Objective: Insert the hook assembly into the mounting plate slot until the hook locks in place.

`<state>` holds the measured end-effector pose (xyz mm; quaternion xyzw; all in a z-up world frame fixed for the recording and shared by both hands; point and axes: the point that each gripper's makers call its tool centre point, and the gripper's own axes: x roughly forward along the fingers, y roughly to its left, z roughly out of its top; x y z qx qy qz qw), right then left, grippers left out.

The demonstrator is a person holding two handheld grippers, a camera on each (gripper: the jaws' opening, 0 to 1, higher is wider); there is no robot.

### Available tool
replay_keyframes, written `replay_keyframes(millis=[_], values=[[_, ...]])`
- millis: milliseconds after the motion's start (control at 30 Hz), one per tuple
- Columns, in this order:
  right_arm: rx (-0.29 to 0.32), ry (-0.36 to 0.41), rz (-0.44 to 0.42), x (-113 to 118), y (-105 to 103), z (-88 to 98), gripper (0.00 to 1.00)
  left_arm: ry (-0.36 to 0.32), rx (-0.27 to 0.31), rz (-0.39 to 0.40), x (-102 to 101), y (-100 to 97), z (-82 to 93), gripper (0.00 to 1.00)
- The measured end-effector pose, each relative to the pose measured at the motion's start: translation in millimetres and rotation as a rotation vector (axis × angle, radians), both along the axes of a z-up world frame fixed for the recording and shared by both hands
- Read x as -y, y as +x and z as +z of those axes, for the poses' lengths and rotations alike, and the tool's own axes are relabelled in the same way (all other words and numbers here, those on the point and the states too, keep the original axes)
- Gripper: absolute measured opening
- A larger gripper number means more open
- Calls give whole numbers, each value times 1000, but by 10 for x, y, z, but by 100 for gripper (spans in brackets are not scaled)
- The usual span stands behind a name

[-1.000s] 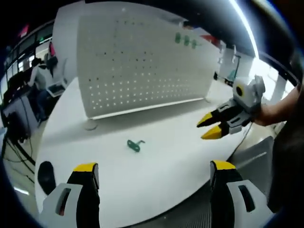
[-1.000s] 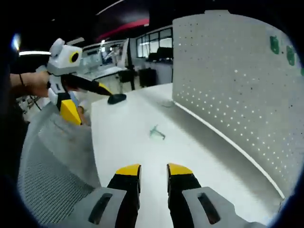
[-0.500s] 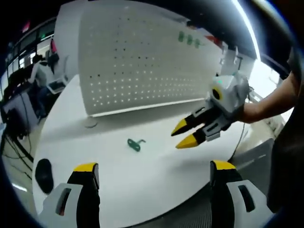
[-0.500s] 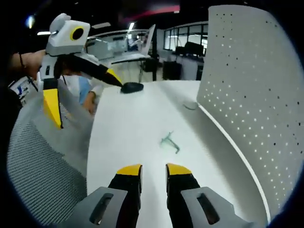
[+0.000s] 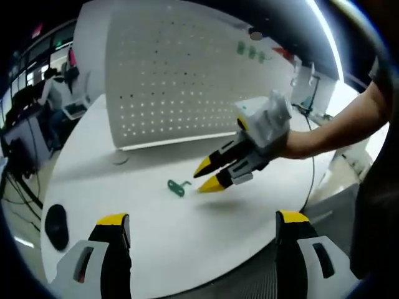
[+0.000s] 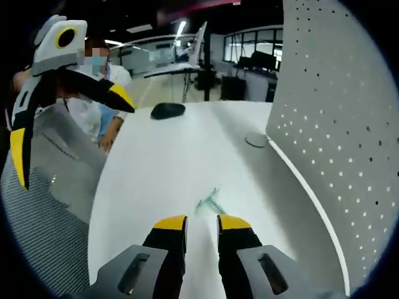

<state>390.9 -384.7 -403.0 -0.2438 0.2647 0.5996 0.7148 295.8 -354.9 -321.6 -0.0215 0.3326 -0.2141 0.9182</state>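
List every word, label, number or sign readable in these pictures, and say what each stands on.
None can be read.
Green marks high on the pegboard: too small and blurred to tell whether they carry text.
The green hook, the white table and both grippers bear no visible lettering.

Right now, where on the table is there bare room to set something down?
Bare white table lies between the green hook and the left gripper, and between the black mouse and the hook. It is crowded where the right gripper nears the hook, before the pegboard.
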Motion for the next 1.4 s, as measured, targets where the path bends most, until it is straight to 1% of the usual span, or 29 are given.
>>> replay_keyframes(millis=[100, 200, 367, 700, 767, 833, 900, 967, 1067, 1133, 1200, 1267, 1400], values=[[6, -27, 26, -32, 45, -75, 16, -5, -1, -2, 12, 15, 0, 99], [28, -46, 52, -66, 111, -112, 16, -6, -1, 4, 5, 27, 4, 98], [31, -66, 80, -106, 164, -171, 15, -12, 2, 13, -16, 38, 18, 98], [26, -90, 105, -148, 216, -264, 12, -15, -10, 26, -53, 23, -14, 98], [15, -88, 103, -152, 229, -274, 12, -17, -12, 29, -56, 20, -22, 98], [19, -94, 105, -145, 236, -272, 10, -16, -15, 28, -55, 15, -35, 98], [26, -98, 118, -150, 240, -270, 5, -17, -18, 26, -50, 10, -39, 97], [23, -102, 140, -159, 204, -262, 2, -19, -17, 28, -49, 13, -40, 97], [30, -111, 153, -168, 191, -267, 1, -21, -16, 28, -48, 21, -40, 97], [9, -111, 140, -172, 191, -265, 1, -20, -14, 26, -45, 25, -38, 97], [-43, -111, 90, -164, 199, -273, 1, -20, -13, 25, -44, 28, -40, 97], [-79, -101, 63, -167, 192, -275, 1, -21, -12, 27, -46, 32, -40, 97], [-82, -97, 27, -145, 197, -269, 0, -26, -3, 32, -45, 43, -20, 97]])
